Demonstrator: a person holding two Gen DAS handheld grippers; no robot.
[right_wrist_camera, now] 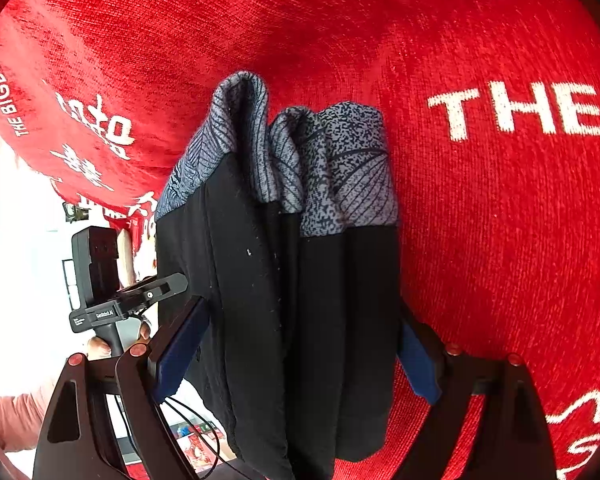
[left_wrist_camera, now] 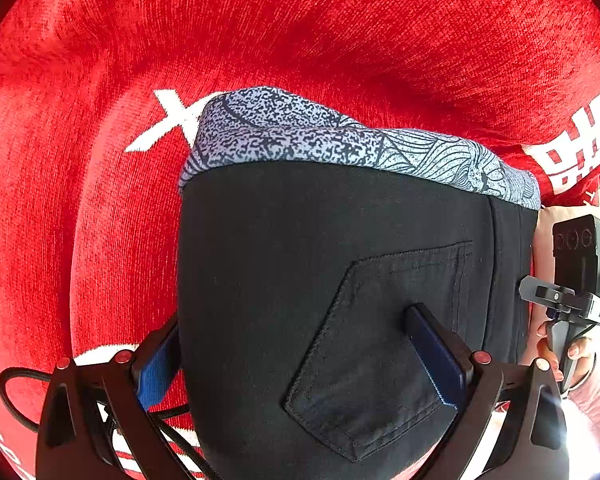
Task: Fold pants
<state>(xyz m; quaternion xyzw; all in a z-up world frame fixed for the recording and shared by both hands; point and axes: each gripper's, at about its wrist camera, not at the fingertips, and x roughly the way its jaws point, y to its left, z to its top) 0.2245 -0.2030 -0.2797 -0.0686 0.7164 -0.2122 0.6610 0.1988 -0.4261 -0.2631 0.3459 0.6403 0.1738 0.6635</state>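
Right wrist view: folded pants (right_wrist_camera: 300,300) lie lengthwise, waistband away, between the wide-spread right tool (right_wrist_camera: 296,356).

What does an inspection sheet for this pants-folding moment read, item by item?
Surface: red cloth with white lettering.
Job's things: black pants, folded thick, patterned grey cuffs, back pocket facing up.
Clutter: nothing seen.
Grippers: left gripper and right gripper each straddle the bundle with wide jaws; pad contact unclear.
Cables: black cable beside the left gripper.
Surroundings: bright and washed out past the cloth's edge.
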